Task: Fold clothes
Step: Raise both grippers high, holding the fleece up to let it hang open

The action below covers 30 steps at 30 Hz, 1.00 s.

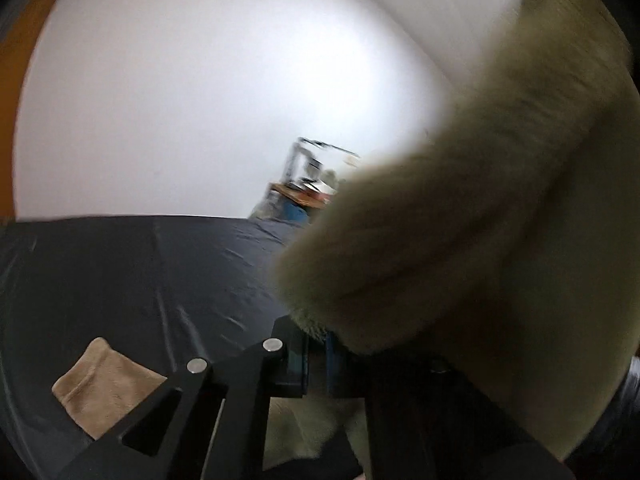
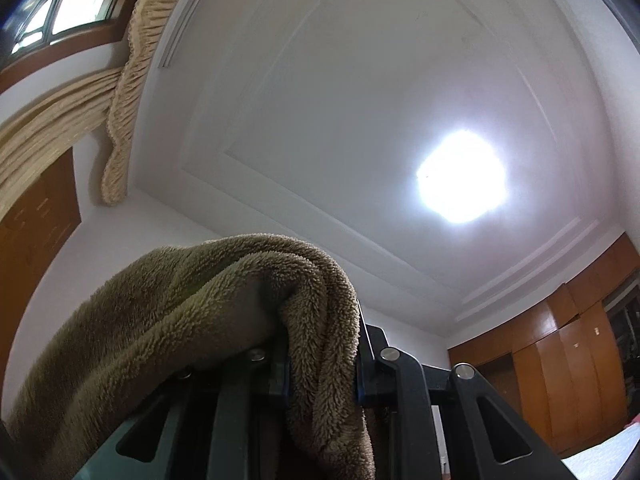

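Note:
A pale olive fleece garment [image 1: 460,240] fills the right half of the left wrist view, blurred and close to the lens. Its lower hem meets the tips of my left gripper [image 1: 318,344], whose blue pads stand almost together, pinching the hem. In the right wrist view the same fleece garment [image 2: 180,300] drapes over the left finger and hangs down between the pads of my right gripper [image 2: 322,360], which is shut on it and points up at the ceiling. A small tan cloth [image 1: 104,388] lies flat at the lower left.
A dark sheet [image 1: 140,272] covers the flat surface below the left gripper. A cluttered stand [image 1: 308,188] sits by the far white wall. Curtains [image 2: 60,120], a ceiling light [image 2: 460,176] and wooden wardrobes [image 2: 560,360] surround the right gripper.

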Available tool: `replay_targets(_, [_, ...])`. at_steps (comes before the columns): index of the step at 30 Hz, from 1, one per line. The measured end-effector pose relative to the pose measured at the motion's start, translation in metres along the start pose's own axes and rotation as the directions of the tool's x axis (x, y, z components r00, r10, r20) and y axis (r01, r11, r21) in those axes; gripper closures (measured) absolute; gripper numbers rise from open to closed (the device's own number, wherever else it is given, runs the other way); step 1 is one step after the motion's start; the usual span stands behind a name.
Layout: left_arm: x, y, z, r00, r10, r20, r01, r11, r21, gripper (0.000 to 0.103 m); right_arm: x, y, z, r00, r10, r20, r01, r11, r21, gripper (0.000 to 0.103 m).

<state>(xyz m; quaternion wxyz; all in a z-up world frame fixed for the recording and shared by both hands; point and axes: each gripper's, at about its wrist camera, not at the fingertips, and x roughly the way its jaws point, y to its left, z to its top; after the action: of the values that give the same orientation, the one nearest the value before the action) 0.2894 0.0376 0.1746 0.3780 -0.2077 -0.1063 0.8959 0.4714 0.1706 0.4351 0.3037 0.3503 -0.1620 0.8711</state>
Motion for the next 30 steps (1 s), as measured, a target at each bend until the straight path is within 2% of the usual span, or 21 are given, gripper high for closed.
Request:
replay_targets(2, [-0.021,0.016,0.019,0.996,0.040,0.083,-0.035,0.998,-0.058,0.097,-0.002,-0.005,-0.003,1.000,-0.021,-0.008,0.021,1.000,-0.003,0.081])
replay_targets(3, [-0.038,0.022,0.029,0.987,0.068,0.144,-0.057,0.995,-0.079,0.097,-0.002,-0.010,-0.008,0.999,-0.031,-0.019,0.031,0.999,-0.005,0.081])
replay_targets(5, [-0.075,0.031,0.050,0.956,0.123,0.266,-0.095,0.989,-0.116,0.097,-0.001,-0.019,-0.019,0.998,-0.042,-0.045,0.042,0.999,-0.004,0.081])
replay_targets(7, [-0.116,0.036,0.069,0.905,0.173,0.388,-0.124,0.981,-0.148,0.097,-0.001,-0.029,-0.032,0.996,-0.041,-0.081,0.041,0.999,0.004,0.081])
replay_targets(9, [-0.154,0.031,0.083,0.843,0.217,0.492,-0.159,0.975,-0.158,0.097,-0.003,-0.033,-0.045,0.993,-0.031,-0.113,0.032,0.999,0.006,0.080])
replay_targets(11, [-0.190,0.022,0.093,0.776,0.245,0.581,-0.188,0.969,-0.158,0.097,-0.006,-0.034,-0.058,0.991,-0.018,-0.134,0.018,1.000,0.001,0.080])
replay_targets(13, [-0.220,0.008,0.097,0.724,0.261,0.639,-0.223,0.965,-0.140,0.097,-0.015,-0.030,-0.066,0.991,-0.020,-0.130,0.017,1.000,-0.027,0.080])
replay_targets(16, [-0.262,-0.011,0.096,0.659,0.282,0.697,-0.275,0.953,-0.126,0.097,-0.027,-0.023,-0.072,0.993,-0.019,-0.116,0.013,0.999,-0.046,0.080])
replay_targets(17, [-0.272,-0.014,0.093,0.645,0.286,0.709,-0.284,0.951,-0.125,0.097,-0.031,-0.024,-0.072,0.994,-0.013,-0.110,0.009,0.999,-0.039,0.080])
replay_targets(19, [-0.289,-0.018,0.087,0.617,0.293,0.730,-0.300,0.946,-0.126,0.097,-0.039,-0.026,-0.070,0.996,-0.012,-0.091,0.009,0.999,-0.031,0.080])
replay_targets(23, [-0.268,-0.018,0.086,0.561,0.311,0.767,-0.339,0.932,-0.130,0.097,-0.072,-0.049,-0.065,0.999,0.003,-0.035,-0.003,1.000,-0.014,0.080])
replay_targets(24, [-0.269,-0.013,0.084,0.546,0.319,0.775,-0.351,0.927,-0.134,0.096,-0.061,-0.033,-0.047,1.000,0.008,-0.022,-0.009,1.000,-0.015,0.080])
replay_targets(27, [-0.293,-0.015,0.085,0.502,0.340,0.795,-0.386,0.911,-0.146,0.095,-0.068,-0.027,-0.033,0.999,0.025,0.022,-0.025,1.000,-0.014,0.080])
replay_targets(29, [-0.299,-0.015,0.090,0.478,0.364,0.800,-0.422,0.893,-0.154,0.095,-0.078,-0.028,-0.030,0.998,0.028,0.048,-0.026,0.999,-0.025,0.080])
replay_targets(30, [-0.297,-0.009,0.097,0.477,0.379,0.793,-0.438,0.885,-0.159,0.095,-0.083,-0.029,-0.030,0.998,0.029,0.056,-0.027,0.999,-0.032,0.080])
